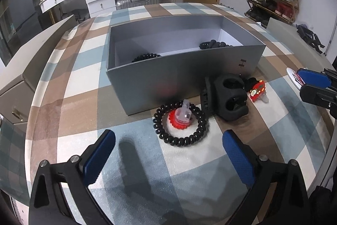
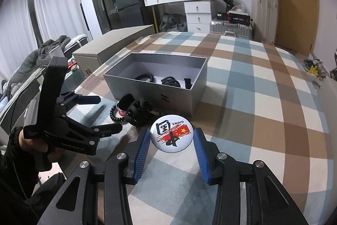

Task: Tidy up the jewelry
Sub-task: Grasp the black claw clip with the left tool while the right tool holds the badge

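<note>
Between right gripper (image 2: 171,138) pads (blue), a badge (image 2: 171,133) sits.

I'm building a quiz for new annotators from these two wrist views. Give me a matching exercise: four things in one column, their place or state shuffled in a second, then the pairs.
Things
1. round badge
2. black spiral hair tie
3. black claw clip
4. left gripper

Place or state
A. open, holding nothing
B. between the right gripper's blue fingers
C. ringed around a red and clear clip on the tablecloth
D. beside the grey box's front wall

Pairs: 1-B, 2-C, 3-D, 4-A
</note>
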